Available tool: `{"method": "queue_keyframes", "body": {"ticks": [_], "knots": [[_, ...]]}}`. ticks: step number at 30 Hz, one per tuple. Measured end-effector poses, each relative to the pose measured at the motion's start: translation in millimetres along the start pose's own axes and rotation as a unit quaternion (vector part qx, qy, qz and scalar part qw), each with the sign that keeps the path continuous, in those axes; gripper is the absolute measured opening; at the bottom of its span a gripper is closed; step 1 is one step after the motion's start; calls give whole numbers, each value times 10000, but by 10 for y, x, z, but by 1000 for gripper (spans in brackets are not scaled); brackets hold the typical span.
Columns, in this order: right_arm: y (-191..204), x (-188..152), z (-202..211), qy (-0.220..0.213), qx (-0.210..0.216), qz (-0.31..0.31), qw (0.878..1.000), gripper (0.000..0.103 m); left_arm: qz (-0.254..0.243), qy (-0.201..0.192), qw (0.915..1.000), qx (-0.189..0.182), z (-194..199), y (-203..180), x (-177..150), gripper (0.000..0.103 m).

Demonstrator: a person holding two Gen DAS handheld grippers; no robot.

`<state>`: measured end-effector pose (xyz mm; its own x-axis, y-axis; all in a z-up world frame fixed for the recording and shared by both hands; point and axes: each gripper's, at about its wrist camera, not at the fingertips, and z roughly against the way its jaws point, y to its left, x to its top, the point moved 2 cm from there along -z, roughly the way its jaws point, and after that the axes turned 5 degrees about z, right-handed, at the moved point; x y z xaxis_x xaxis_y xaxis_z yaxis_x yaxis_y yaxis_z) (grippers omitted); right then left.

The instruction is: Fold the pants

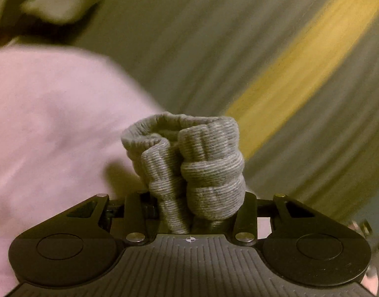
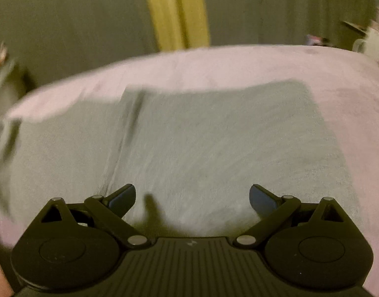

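A bunched fold of grey ribbed knit — the cuff (image 1: 189,163) of the pants — is clamped between the jaws of the left gripper (image 1: 191,210), which are drawn in close around it. The knit is thick, ridged in fine cords and crumpled into rounded rolls that rise straight ahead of the tool. Beyond and to its left a pale pink sheet (image 1: 53,128) is seen, soft and blurred; to the right, a grey-green curtain (image 1: 189,37) with a yellow stripe (image 1: 300,69).

The right gripper (image 2: 192,198) is held with its jaws spread wide, nothing between them. Just ahead of its fingers the pants (image 2: 214,143) lie flat on the pink sheet — smooth grey jersey, folded to a rough rectangle, with a dark seam (image 2: 130,128) running away from the tool on its left.
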<state>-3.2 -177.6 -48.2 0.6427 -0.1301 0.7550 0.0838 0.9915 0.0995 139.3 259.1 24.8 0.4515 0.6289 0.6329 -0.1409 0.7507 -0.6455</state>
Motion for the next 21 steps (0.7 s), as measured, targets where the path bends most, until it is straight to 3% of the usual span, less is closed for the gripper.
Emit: {"method": "queue_keyframes", "body": {"ticks": [2,5,7,10,12,15,16,18,20,21], "knots": [[-195,73,123,-244,-31,-373,9990,98,-626,-95,9974,-351,76,-580,-79,44],[-513,154,335,-619,-94,-892,9940,98,-1383,-38,9860,-935,91,-1428,-426,45],[-708,173,448,-783,-125,-1154,9902,98,-1887,145,9742,-1228,7,-1937,-824,45],[-985,139,603,-969,-245,-1446,9844,98,-2476,546,9582,-1327,-231,-2494,-1587,45],[-1158,101,679,-1030,-358,-1598,9811,98,-2774,800,9488,-1279,-455,-2688,-2167,45],[-1429,11,764,-1023,-389,-1971,9743,98,-3266,1597,9284,-764,-857,-2796,-3020,45],[-1499,-16,788,-998,-368,-2064,9727,98,-3352,1917,9207,-565,-977,-2781,-3249,47],[-1571,-50,820,-954,-291,-2101,9726,98,-3622,2066,9080,-414,-991,-2795,-3549,50],[-1566,-85,825,-867,-179,-1957,9767,98,-4201,2016,8847,-141,-925,-2909,-3681,66],[-1558,-75,816,-839,-146,-1904,9780,98,-4272,2139,8782,-220,-862,-2944,-3683,83]]}}
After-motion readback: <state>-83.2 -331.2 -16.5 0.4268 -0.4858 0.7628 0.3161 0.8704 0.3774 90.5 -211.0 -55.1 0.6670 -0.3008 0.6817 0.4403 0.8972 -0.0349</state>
